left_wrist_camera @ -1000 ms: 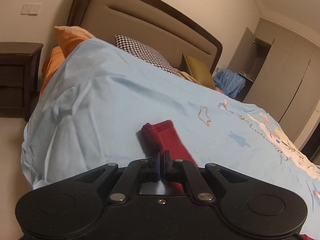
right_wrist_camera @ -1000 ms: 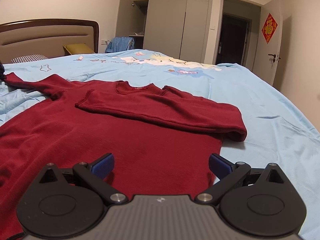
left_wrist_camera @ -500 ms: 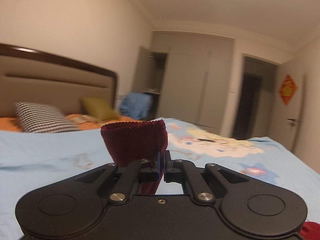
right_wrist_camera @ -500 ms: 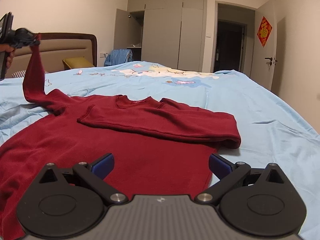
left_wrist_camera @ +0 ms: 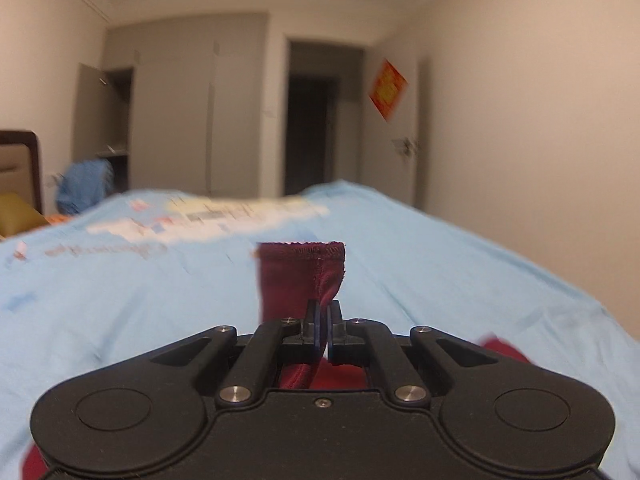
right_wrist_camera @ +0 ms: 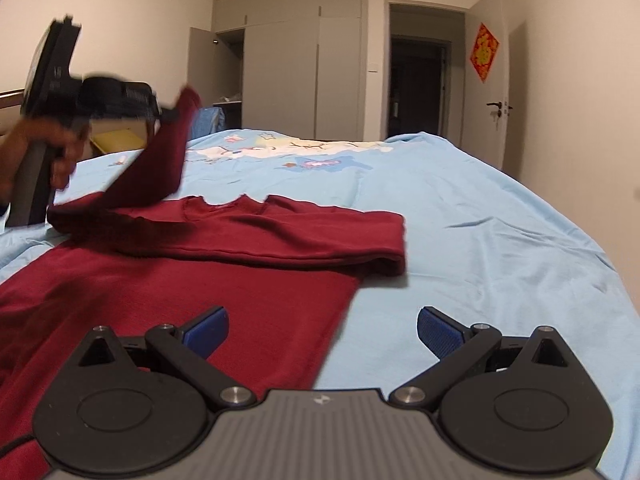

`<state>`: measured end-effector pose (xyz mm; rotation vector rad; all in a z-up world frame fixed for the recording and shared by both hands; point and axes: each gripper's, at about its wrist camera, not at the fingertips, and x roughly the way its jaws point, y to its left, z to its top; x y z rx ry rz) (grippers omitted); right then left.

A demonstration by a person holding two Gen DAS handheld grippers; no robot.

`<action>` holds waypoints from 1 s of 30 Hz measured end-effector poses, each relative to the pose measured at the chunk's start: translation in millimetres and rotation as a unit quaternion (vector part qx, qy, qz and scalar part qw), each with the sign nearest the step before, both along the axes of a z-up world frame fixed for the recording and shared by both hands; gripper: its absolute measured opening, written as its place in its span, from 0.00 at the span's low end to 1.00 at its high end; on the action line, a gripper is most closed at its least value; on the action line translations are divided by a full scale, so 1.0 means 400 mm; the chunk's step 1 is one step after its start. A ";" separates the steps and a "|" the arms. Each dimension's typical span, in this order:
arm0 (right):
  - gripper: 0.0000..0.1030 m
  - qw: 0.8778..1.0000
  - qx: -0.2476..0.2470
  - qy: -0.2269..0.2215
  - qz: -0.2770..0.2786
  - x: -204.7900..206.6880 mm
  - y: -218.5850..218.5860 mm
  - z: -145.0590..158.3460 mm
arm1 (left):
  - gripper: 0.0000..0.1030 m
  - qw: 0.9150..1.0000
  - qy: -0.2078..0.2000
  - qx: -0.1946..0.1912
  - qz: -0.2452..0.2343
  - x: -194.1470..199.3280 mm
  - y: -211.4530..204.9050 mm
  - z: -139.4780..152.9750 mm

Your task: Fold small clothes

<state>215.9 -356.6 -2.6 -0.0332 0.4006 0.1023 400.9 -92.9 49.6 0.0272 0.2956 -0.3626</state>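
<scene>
Left gripper [left_wrist_camera: 323, 316] clenched on dark red knit sweater's sleeve cuff [left_wrist_camera: 301, 276], lifted above light blue bedsheet [right_wrist_camera: 460, 216]; right gripper [right_wrist_camera: 322, 330] spread, empty.

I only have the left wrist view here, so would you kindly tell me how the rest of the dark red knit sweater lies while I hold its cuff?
Observer: The dark red knit sweater lies flat on the light blue bedsheet; only the sleeve you hold rises off it.
Operator: Is the other sleeve folded yet?
Observer: Yes, the other sleeve already lies folded across the chest.
Operator: Where is the right gripper?
Observer: The right gripper hovers over the sweater's lower edge, jaws wide open and empty.
Operator: And my left gripper?
Observer: The left gripper is raised above the sweater's shoulder, with the sleeve slanting up to it.
</scene>
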 end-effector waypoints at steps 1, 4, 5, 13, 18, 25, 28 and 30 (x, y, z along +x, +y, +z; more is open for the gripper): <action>1.00 1.000 0.000 0.002 -0.006 -0.007 -0.009 -0.002 | 0.02 1.000 0.020 0.006 -0.013 0.005 -0.021 -0.036; 1.00 1.000 -0.002 0.007 -0.020 -0.026 -0.036 -0.008 | 0.03 0.996 0.073 0.015 -0.046 0.000 -0.040 -0.132; 1.00 1.000 -0.003 0.009 -0.024 -0.030 -0.043 -0.010 | 0.04 0.994 0.089 0.014 -0.056 0.000 -0.040 -0.154; 1.00 0.999 0.017 0.023 -0.035 -0.028 -0.061 -0.029 | 0.41 0.992 0.109 0.014 -0.063 -0.011 0.021 -0.153; 1.00 1.000 0.009 0.015 -0.019 -0.015 -0.028 -0.026 | 0.66 0.995 0.098 0.010 -0.014 -0.089 0.118 -0.096; 1.00 1.000 -0.003 0.006 0.010 0.053 0.032 -0.007 | 0.80 0.972 0.101 0.081 0.196 -0.095 0.338 -0.102; 1.00 1.000 -0.017 0.006 0.020 0.105 0.064 0.005 | 0.80 0.960 0.113 0.062 0.249 -0.078 0.449 -0.108; 1.00 0.999 -0.019 0.008 0.029 0.154 0.086 0.014 | 0.79 0.953 0.130 0.016 0.273 -0.063 0.518 -0.114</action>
